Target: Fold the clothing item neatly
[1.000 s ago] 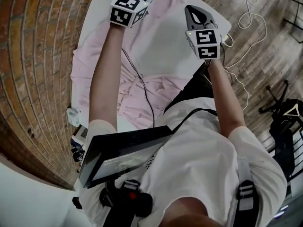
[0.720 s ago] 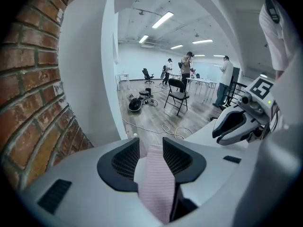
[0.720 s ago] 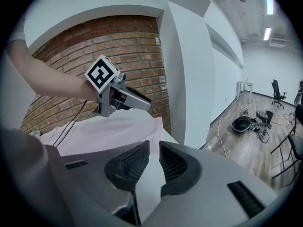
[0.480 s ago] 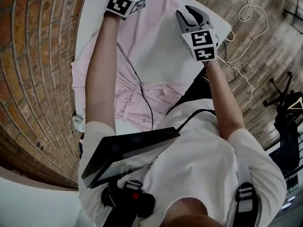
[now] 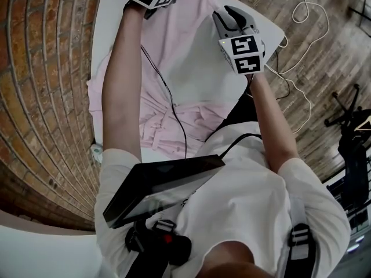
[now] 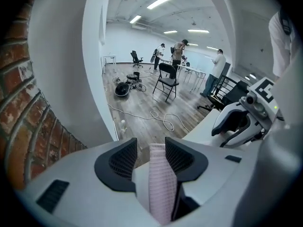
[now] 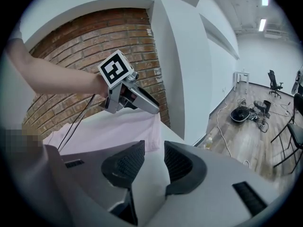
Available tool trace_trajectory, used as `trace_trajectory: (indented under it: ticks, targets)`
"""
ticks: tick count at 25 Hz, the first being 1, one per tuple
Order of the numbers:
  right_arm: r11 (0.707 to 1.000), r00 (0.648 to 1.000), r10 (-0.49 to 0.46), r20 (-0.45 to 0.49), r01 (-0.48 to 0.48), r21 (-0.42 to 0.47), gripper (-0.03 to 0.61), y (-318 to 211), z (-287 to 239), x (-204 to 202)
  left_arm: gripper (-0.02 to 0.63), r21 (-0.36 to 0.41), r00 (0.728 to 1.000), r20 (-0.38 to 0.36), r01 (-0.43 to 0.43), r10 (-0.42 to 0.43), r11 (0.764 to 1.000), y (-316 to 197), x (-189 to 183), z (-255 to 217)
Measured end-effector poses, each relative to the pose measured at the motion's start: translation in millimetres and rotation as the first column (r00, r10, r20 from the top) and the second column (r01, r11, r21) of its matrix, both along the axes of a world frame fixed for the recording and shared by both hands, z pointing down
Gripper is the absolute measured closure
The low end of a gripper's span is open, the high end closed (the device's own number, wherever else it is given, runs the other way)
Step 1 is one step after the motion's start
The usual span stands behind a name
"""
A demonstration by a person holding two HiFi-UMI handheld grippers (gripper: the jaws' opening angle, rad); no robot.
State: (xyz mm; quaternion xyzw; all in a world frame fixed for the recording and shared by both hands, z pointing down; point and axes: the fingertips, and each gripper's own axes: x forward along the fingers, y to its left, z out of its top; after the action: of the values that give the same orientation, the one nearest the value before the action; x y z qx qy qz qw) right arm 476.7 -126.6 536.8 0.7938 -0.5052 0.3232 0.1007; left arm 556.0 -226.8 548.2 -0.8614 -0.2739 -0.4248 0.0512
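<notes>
Spread over the white table [image 5: 105, 22] as a pink garment [image 5: 191, 62], smooth at the far end, rumpled into pleats at the near end. Caught as a finely woven fold [image 6: 160, 183] inside the left gripper [image 6: 150, 157], jaws just opened to a middling gap, cloth leaning on one ribbed pad [image 6: 182, 157] only. Alongside, right gripper [image 7: 154, 161] likewise just parted, clasping nothing. Cut off by the head view's top edge: left gripper's tips.

the pink garment [image 5: 191, 57] in the upper middle is soft matt cloth, finely woven. the table [image 5: 107, 22] under it is smooth and white. the left wall [image 5: 40, 97] is rough brick, the right floor [image 5: 324, 51] is wood planks.
</notes>
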Motion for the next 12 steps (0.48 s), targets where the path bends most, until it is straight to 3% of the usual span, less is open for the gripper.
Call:
trace_trajectory:
  ticks: [12]
  targets:
    - [0.997, 0.996, 0.036, 0.085, -0.030, -0.070, 0.466, -4, 9, 6, 0.445, -0.057, 0.994, 0.107, -0.010, 0.016, 0.998, 6, 1, 11]
